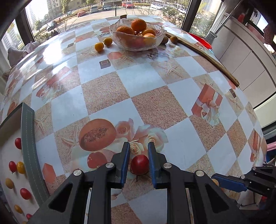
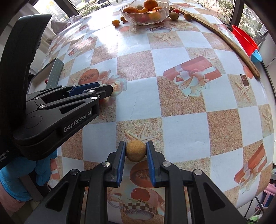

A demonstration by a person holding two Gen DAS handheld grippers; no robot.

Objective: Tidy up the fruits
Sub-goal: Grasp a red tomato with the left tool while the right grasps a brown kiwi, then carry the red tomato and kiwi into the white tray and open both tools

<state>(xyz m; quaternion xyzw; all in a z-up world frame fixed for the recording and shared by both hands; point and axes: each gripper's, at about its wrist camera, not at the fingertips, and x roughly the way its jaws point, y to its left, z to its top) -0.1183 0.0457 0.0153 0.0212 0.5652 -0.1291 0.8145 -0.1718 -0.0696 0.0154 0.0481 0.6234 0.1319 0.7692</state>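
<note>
My left gripper (image 1: pixel 139 146) points steeply down over the patterned table and is shut on a red cherry tomato (image 1: pixel 139 164), held between its blue pads. In the right wrist view my right gripper (image 2: pixel 135 144) is shut on a small round tan fruit (image 2: pixel 135 150) just above the tablecloth. The left gripper (image 2: pixel 103 91) also appears there at the left, side on. At the lower right of the left wrist view, the right gripper's blue finger (image 1: pixel 227 182) pokes in. A grey-rimmed tray (image 1: pixel 28 146) at the far left holds several red and yellow cherry tomatoes (image 1: pixel 25 193).
A glass bowl (image 1: pixel 119 37) of oranges stands at the far end, with two small oranges (image 1: pixel 99 46) beside it and brown fruits (image 2: pixel 173 15) on its right. A long wooden stick (image 1: pixel 207 56) lies along the right edge. A red basin (image 2: pixel 245 39) sits beyond it.
</note>
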